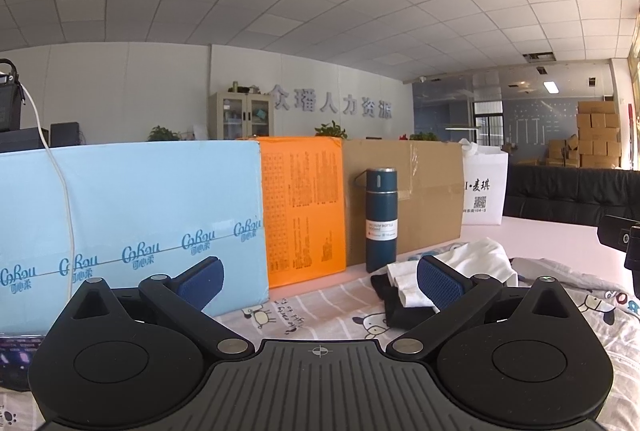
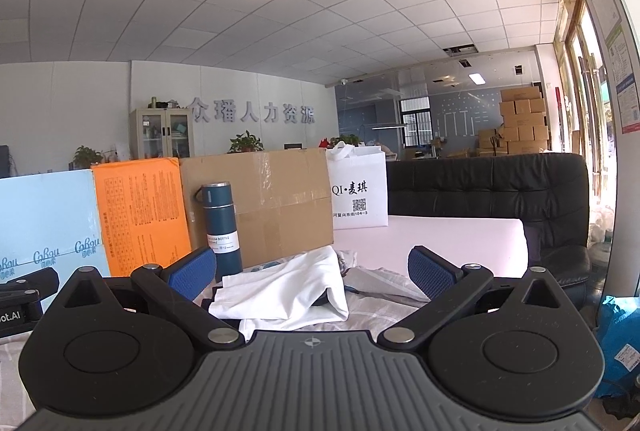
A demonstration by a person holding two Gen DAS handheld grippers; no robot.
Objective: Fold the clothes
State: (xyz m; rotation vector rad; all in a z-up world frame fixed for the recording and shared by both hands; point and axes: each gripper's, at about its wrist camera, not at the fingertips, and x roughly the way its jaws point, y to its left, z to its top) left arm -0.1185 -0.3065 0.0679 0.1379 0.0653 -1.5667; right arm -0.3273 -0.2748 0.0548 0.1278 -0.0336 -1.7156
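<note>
Clothes (image 2: 296, 283) lie heaped on the table's printed sheet (image 1: 320, 315), beside the bottle (image 1: 380, 219). Both tools, left tool (image 1: 320, 281) and right tool (image 2: 312, 271), gape wide, empty; a careless grab might snag several layers or topple the bottle.

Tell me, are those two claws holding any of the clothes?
No. The left hand-held gripper and right hand-held gripper are both open, and the white garment lies loose.

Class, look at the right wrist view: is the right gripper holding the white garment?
No: the right gripper is open, its blue pads wide apart, with the white garment lying loose between them.
</note>
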